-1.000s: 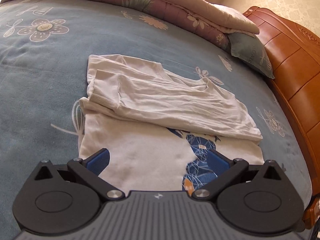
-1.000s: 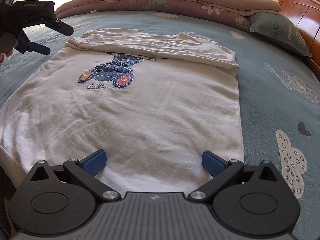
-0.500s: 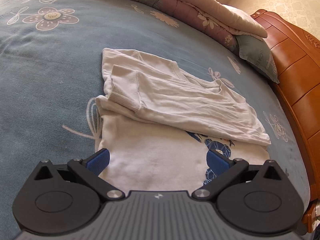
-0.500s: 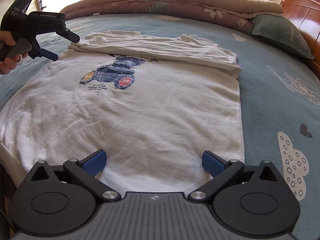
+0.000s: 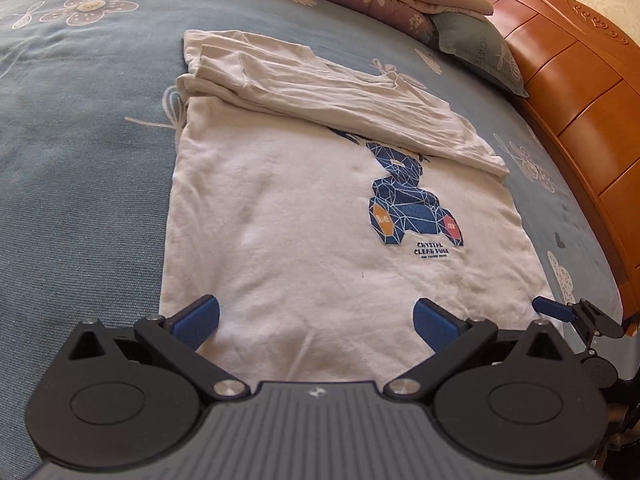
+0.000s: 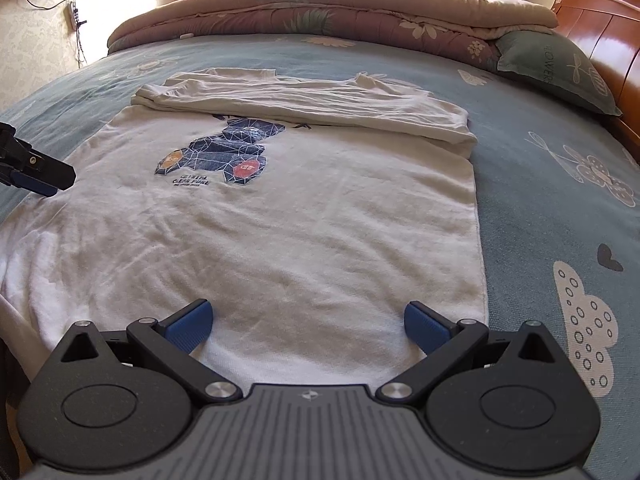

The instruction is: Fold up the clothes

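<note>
Print on the white T-shirt [image 5: 304, 240]: a faceted blue bear [image 5: 412, 204] built of triangles, one orange patch reading "be", one red patch reading "ar". Under it we read "CRYSTAL CLEAN PURE"; the smaller line beneath is too fine to make out. The grey-green pillow [image 6: 556, 68] far ahead and to the right of our right gripper [image 6: 308, 322] carries "FLOWER" down its face.

The shirt lies flat on the blue sheet [image 6: 540, 200], directly ahead of both tools, its hem end under the blue pads. The cloth is soft and lightly creased; the far end is folded back on itself, with a ribbed cuff showing.

Our left gripper [image 5: 316, 316] has its jaws spread wide over the near edge of the shirt, holding nothing. The right gripper's jaws are likewise apart and empty.

The sheet has a low woven texture with white flowers, a cloud and a heart. A floral quilt [image 6: 340, 12] is rolled at the far side. The wooden headboard [image 5: 580, 80] is glossy and panelled.
</note>
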The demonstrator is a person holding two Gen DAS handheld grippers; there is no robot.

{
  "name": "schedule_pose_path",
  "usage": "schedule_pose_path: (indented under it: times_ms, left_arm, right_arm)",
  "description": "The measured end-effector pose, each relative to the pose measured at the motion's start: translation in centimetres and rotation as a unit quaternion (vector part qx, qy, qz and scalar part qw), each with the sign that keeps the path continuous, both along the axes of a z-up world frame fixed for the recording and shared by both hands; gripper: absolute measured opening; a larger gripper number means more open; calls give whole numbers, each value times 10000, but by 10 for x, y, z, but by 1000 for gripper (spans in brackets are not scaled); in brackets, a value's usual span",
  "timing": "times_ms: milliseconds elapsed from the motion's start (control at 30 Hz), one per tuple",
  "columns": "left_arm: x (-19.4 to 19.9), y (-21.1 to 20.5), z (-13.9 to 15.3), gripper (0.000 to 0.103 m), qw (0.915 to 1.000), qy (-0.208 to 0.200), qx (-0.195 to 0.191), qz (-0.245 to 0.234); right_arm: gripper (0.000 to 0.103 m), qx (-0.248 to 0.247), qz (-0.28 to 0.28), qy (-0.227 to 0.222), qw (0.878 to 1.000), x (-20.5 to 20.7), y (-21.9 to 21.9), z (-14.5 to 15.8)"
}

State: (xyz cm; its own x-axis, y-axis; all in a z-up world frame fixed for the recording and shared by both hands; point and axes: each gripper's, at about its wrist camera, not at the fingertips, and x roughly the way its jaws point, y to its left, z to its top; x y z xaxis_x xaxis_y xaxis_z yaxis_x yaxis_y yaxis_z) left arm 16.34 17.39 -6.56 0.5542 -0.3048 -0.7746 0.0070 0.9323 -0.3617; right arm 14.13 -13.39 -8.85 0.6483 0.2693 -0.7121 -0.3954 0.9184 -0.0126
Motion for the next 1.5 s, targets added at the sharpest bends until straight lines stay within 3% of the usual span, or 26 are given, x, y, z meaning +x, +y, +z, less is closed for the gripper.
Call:
schedule_pose_path:
  times_ms: [167,300,600,800,933,1133,1233,1400,1500]
  left_arm:
    - [-2,-8,7,102,9998,101,160,109]
    - [-22,-36,14,102,9980,-312,454,-294]
    - [-56,-58,-8,102,9950,-502,683,-529]
    - [-65,-68,-6,102,9874,-505,1193,-906]
    - [-64,-79,3,102,9860,-747,1141,-962]
    - [-63,-103,-2,102,9780,-823,1448,-1258]
    - [-69,-102,-12,102,9795,-643,1426,-1272]
    - [-81,-91,-9,102,9807,-684,1396,-1186]
    - [-84,-91,-4,102,9746,-845,1655,-1252]
  right_arm:
    - [103,-13,-6,-16,10000,0,1,0]
    - [103,-36,-34,19,10000,1,2,1]
    - [103,-15,-47,-35,10000,0,2,-1]
    - [103,1,-5,-103,9999,-1,1,-1]
    - [103,-10,-24,-99,9999,-1,2,-1]
    - [103,-15,-34,-83,10000,-1,2,-1]
    - [103,8,-40,-113,9999,-2,1,-1]
    - [103,20,66,-97,9999,-1,-1,1]
    - [103,7,206,-15,9998,1,-3,6]
